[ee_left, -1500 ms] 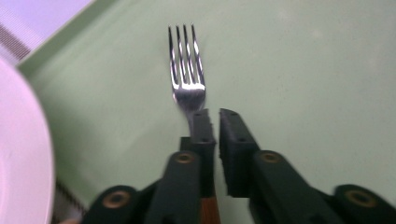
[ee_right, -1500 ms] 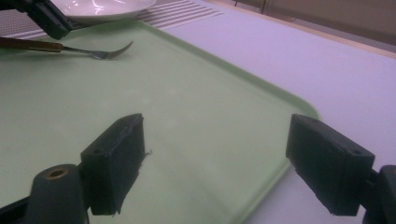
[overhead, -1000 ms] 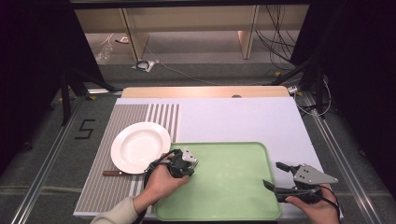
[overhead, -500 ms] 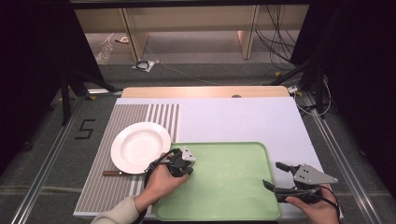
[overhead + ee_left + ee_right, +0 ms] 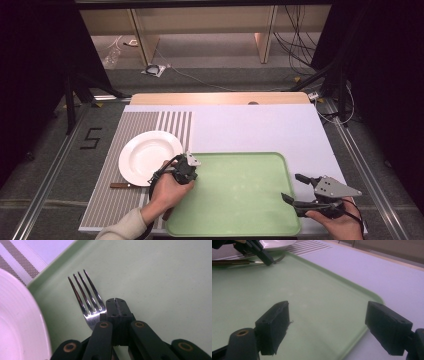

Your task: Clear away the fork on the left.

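A steel fork lies in the near-left corner of the green tray, tines pointing away. Its brown handle runs back over the tray's left rim under the person's hand. My left gripper is down at the fork's neck. In the left gripper view its jaws are pressed together with nothing between them, and the fork's head is against their left side. My right gripper is held open over the tray's near-right corner, nothing between its fingers. A white plate sits left of the tray.
The tray rests on a white table mat with a striped left part. Another brown-handled utensil lies by the plate's near edge. Beyond the tray the mat is bare up to the wooden table edge.
My left gripper has edged slightly to the left toward the tray's corner. The right gripper, the plate and the tray have stayed where they were.
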